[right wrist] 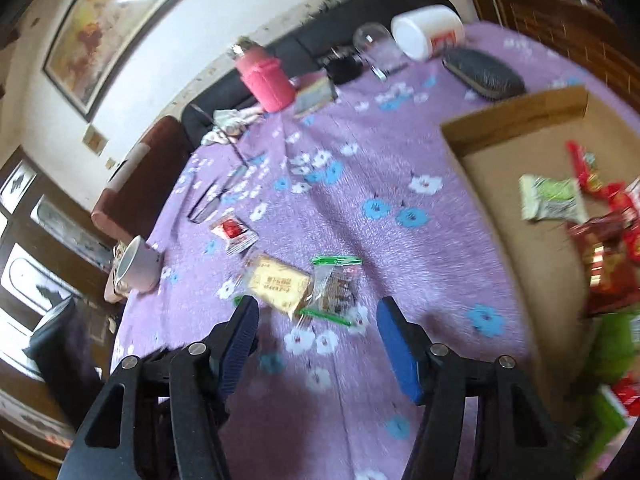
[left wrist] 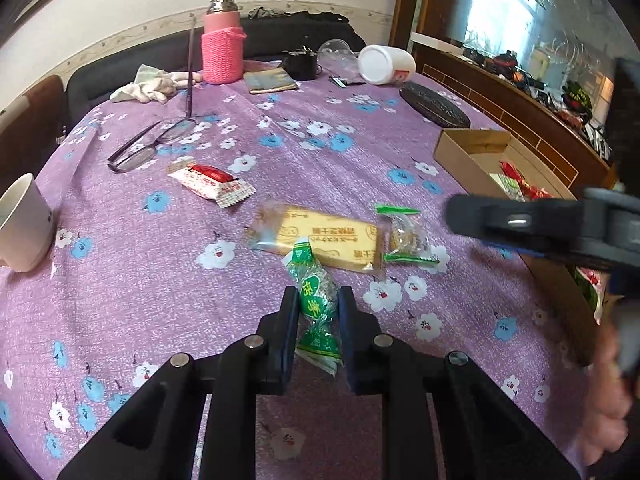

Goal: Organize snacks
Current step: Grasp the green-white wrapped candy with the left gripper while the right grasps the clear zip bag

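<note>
Left gripper (left wrist: pixel 318 300) angled steeply down toward the table, its 2 black fingers clamped on a green crinkly snack packet (left wrist: pixel 316 300); the packet stands lengthwise between the pads, top end resting over the near edge of a flat rectangular biscuit pack (left wrist: pixel 320 240) in clear film. Right gripper (right wrist: pixel 318 326) also pitched down, tilted view, strong motion blur; its 2 blue-padded fingers are spread apart with nothing between them, only tablecloth below. In the left wrist view the right gripper enters from the right edge as a dark grey bar, with part of the person's hand (left wrist: pixel 608 412) under it. Just right of the biscuit pack, touching it, lies a small clear wrapper with green sealed ends (left wrist: pixel 406 236). A red and white packet (left wrist: pixel 210 182) with serrated ends lies well apart to the left. Tablecloth (left wrist: pixel 160 280): purple, textured, printed with white and blue flowers. Shallow brown cardboard box (right wrist: pixel 516 120) at the table's right side holds several red and green glossy packets (right wrist: pixel 608 236). Also on the table: white mug (left wrist: pixel 24 224), black-framed glasses (left wrist: pixel 148 146), bottle in a pink knitted sleeve (left wrist: pixel 222 48).
</note>
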